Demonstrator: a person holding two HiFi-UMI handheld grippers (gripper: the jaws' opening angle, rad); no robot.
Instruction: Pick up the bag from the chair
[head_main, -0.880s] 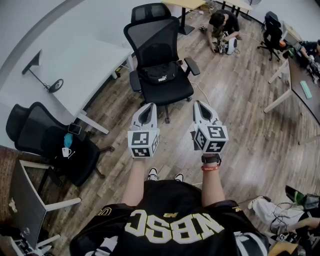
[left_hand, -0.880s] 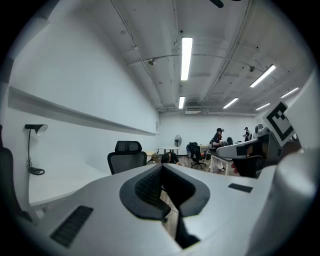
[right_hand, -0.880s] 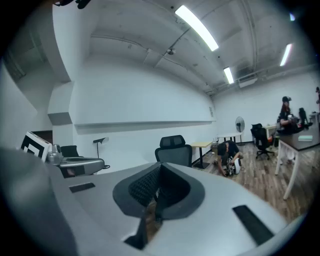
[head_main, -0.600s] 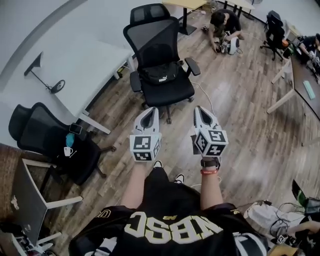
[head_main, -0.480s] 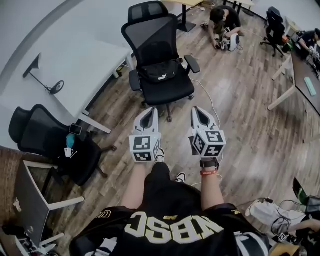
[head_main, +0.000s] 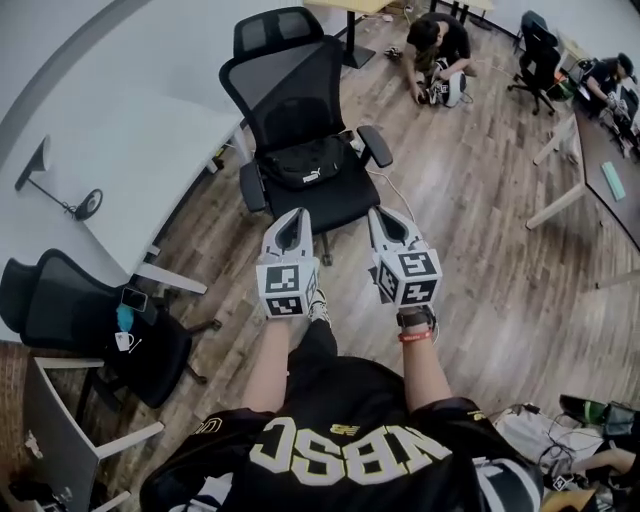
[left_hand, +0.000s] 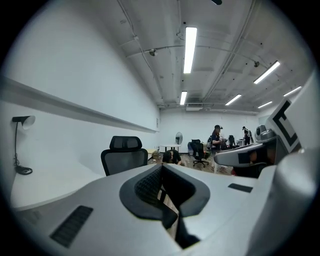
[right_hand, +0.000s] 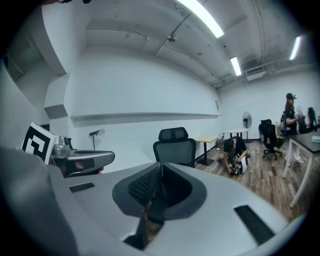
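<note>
A black bag (head_main: 308, 162) with a white logo lies on the seat of a black mesh office chair (head_main: 290, 90), in the upper middle of the head view. My left gripper (head_main: 292, 215) and right gripper (head_main: 380, 213) are held side by side just short of the seat's front edge. Both point at the chair and neither touches it. Each has its jaws shut with nothing between them. The chair's backrest (left_hand: 125, 155) rises beyond my left gripper (left_hand: 161, 167). It shows again as a backrest (right_hand: 175, 145) past my right gripper (right_hand: 159, 165). The bag is hidden in both gripper views.
A white desk (head_main: 110, 150) with a lamp (head_main: 60, 190) stands left of the chair. A second black chair (head_main: 90, 310) holding small items is at the lower left. A person (head_main: 435, 50) crouches on the wood floor at the back. More desks (head_main: 600, 170) stand on the right.
The person has stepped towards the chair, so it and the bag sit closer and lower in the head view. Both grippers have stayed shut and side by side.
</note>
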